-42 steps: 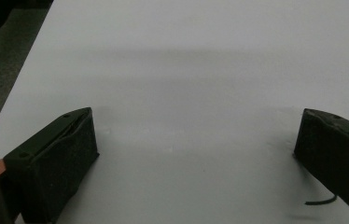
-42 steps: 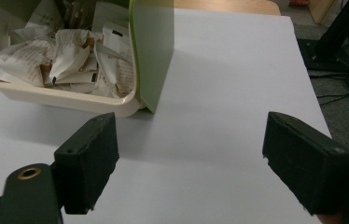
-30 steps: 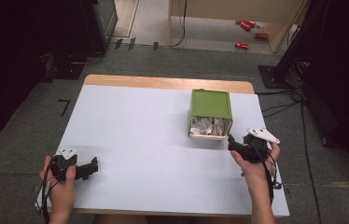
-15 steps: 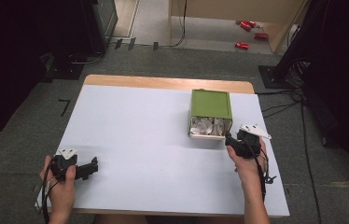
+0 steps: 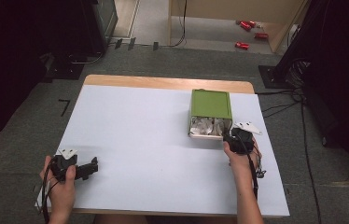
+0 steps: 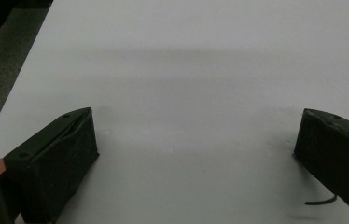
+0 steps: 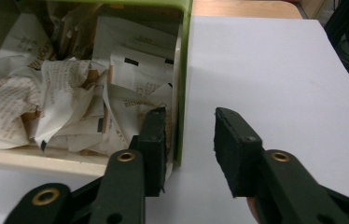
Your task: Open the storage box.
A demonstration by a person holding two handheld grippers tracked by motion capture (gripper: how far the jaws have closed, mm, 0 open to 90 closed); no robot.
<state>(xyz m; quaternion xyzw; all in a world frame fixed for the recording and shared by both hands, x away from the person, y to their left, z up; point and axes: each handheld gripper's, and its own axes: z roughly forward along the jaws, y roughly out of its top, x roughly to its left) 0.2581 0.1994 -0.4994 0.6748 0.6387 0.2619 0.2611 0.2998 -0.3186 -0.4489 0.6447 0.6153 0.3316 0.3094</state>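
A: Any legible text this frame?

B: None. The crumpled paper packets (image 7: 60, 98) in the green box (image 7: 185, 70) carry brown print and small black marks, too small and creased to make out.

A: Anything on the table?

B: Plain white table (image 5: 140, 140), no markings.

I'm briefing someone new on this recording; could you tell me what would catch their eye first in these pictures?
The green box at the table's right, its open front stuffed with crumpled paper packets. The right gripper straddles the box's right wall, its jaws just closing, one inside among the packets, one outside. The left gripper rests open at the near left corner.
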